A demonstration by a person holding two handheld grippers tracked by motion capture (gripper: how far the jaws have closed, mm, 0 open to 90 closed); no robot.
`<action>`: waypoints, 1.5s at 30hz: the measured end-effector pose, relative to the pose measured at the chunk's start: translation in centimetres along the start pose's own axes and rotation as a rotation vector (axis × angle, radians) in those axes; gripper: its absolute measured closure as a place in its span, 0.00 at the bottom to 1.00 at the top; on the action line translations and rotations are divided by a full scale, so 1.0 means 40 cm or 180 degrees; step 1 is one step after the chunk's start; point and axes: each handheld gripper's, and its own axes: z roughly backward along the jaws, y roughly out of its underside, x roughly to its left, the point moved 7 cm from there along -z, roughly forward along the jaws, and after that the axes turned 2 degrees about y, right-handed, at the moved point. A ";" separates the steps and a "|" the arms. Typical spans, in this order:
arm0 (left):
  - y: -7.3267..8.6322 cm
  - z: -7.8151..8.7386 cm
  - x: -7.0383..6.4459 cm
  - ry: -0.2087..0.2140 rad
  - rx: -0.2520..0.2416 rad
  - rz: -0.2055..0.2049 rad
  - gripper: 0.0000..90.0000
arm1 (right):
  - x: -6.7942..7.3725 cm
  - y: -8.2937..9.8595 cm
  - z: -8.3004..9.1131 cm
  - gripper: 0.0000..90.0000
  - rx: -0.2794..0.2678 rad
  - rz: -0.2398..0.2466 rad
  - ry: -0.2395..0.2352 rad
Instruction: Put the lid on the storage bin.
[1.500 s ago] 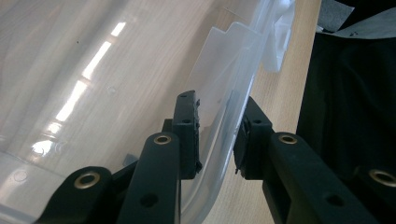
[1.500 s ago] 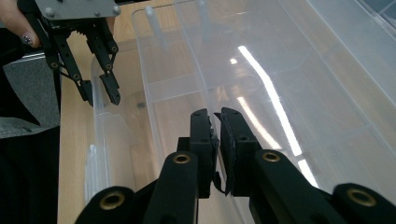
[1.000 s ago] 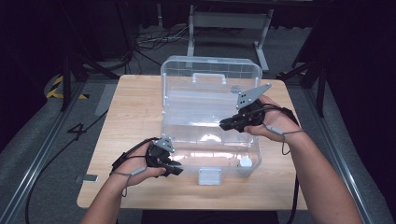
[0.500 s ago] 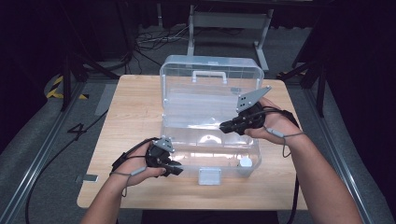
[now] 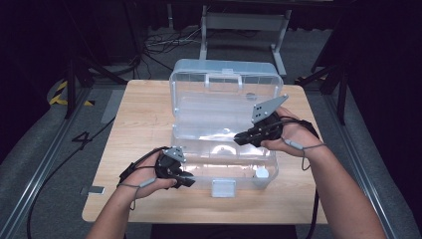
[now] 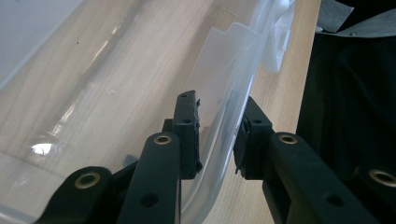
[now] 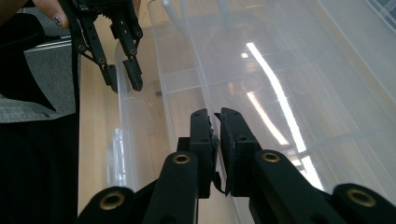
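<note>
High view: clear plastic case [image 5: 224,124] is seen mid-desk [image 5: 139,114] w/ lid up, front wall straddled by part-open left tongs [image 5: 185,180], right tongs [image 5: 239,138] nearly closed, empty, over interior; closing judged not yet begun.

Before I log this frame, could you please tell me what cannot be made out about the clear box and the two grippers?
- High view: whether the left gripper grips the clear box; the hand covers it.
- Left gripper view: whether its fingers touch the front wall between them.
- Right gripper view: whether the right gripper pinches anything; the plastic is see-through.
- High view: what the small white piece is; too small.
</note>
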 end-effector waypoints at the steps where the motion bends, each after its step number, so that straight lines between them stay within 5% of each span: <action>1: 0.000 0.000 0.000 0.0007 -0.0003 0.0003 0.82 | 0.002 0.001 0.000 0.93 -0.0001 -0.0002 -0.0007; 45: -0.001 -0.001 0.000 -0.0009 0.0004 0.0032 0.81 | 0.043 0.024 -0.009 0.91 0.0078 0.0107 -0.0123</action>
